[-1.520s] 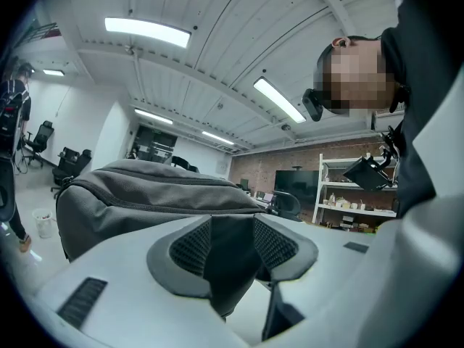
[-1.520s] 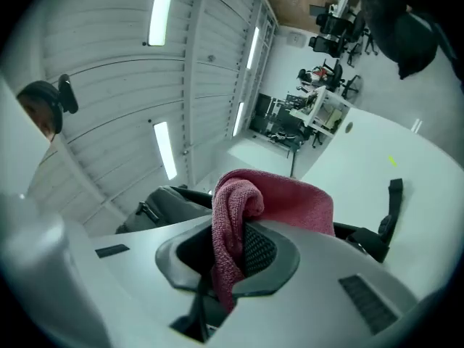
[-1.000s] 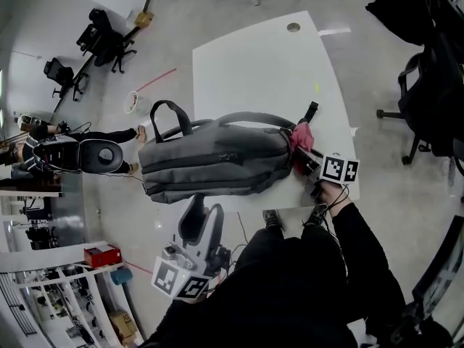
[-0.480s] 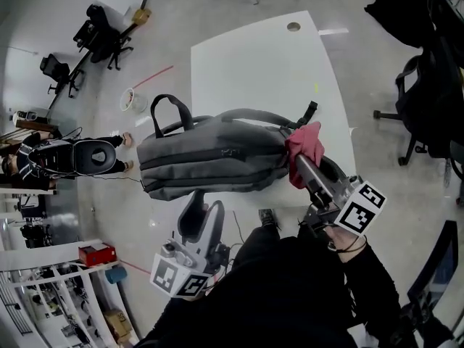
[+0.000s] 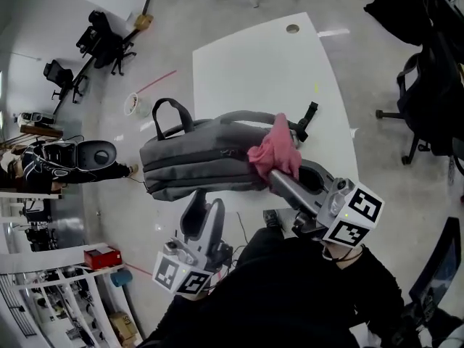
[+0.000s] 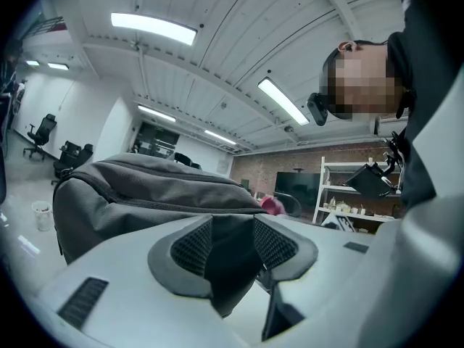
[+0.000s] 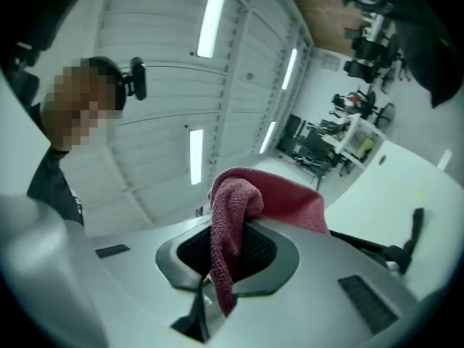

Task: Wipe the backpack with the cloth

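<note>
A grey backpack (image 5: pixel 203 162) lies on its side on the white table (image 5: pixel 261 64), handle to the left and straps toward the far side. My left gripper (image 5: pixel 197 198) meets its near edge; in the left gripper view the jaws (image 6: pixel 230 249) are shut on a dark fold of the backpack (image 6: pixel 145 194). My right gripper (image 5: pixel 274 174) is raised over the bag's right part, shut on a pink cloth (image 5: pixel 274 153). The cloth (image 7: pixel 275 201) drapes over the right gripper (image 7: pixel 225 256) and hangs down between its pads. Its tip also shows behind the bag as a pink cloth (image 6: pixel 270 204).
The table's far half is bare, with a cable hole (image 5: pixel 292 28). Dark bags on a chair (image 5: pixel 428 85) stand to the right. On the floor to the left are office chairs (image 5: pixel 101 38), a white bucket (image 5: pixel 134 104) and a grey machine (image 5: pixel 90 156).
My right gripper has risen from the backpack's right end and swung left over the bag, carrying the pink cloth. The left gripper and the backpack have stayed put.
</note>
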`<move>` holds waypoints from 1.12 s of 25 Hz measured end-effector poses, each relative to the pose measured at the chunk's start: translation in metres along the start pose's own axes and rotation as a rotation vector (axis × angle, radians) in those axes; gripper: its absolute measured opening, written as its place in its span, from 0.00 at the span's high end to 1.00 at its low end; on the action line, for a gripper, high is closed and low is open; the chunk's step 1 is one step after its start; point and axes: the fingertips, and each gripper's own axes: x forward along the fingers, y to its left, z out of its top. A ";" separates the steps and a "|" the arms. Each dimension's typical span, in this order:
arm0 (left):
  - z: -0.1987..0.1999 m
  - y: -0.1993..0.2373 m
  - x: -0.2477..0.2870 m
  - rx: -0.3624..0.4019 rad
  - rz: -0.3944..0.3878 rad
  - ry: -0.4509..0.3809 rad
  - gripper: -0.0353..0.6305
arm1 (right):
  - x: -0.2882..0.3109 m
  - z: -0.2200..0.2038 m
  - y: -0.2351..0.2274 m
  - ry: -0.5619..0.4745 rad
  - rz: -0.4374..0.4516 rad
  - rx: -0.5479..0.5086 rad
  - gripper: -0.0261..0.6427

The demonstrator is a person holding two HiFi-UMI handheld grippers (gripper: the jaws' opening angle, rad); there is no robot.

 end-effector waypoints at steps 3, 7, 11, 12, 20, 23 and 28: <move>0.000 0.001 0.000 0.003 0.004 -0.003 0.67 | -0.023 -0.046 -0.058 0.120 -0.154 0.021 0.88; 0.000 0.001 0.000 0.001 0.010 -0.004 0.67 | -0.043 -0.102 -0.109 0.218 -0.222 0.173 0.88; 0.000 0.000 0.001 0.000 0.010 0.004 0.67 | -0.061 -0.138 -0.147 0.220 -0.280 0.287 0.88; 0.000 0.000 0.001 0.000 0.010 0.005 0.67 | -0.064 -0.143 -0.154 0.207 -0.277 0.318 0.88; -0.002 0.002 0.001 0.006 0.008 0.006 0.67 | -0.109 -0.194 -0.215 0.537 -0.544 0.168 0.88; -0.003 0.001 0.001 0.011 0.004 0.009 0.67 | -0.120 -0.180 -0.223 0.666 -0.641 -0.085 0.88; -0.007 0.002 -0.001 0.041 -0.005 0.012 0.67 | -0.112 -0.194 -0.231 0.985 -0.590 -0.469 0.88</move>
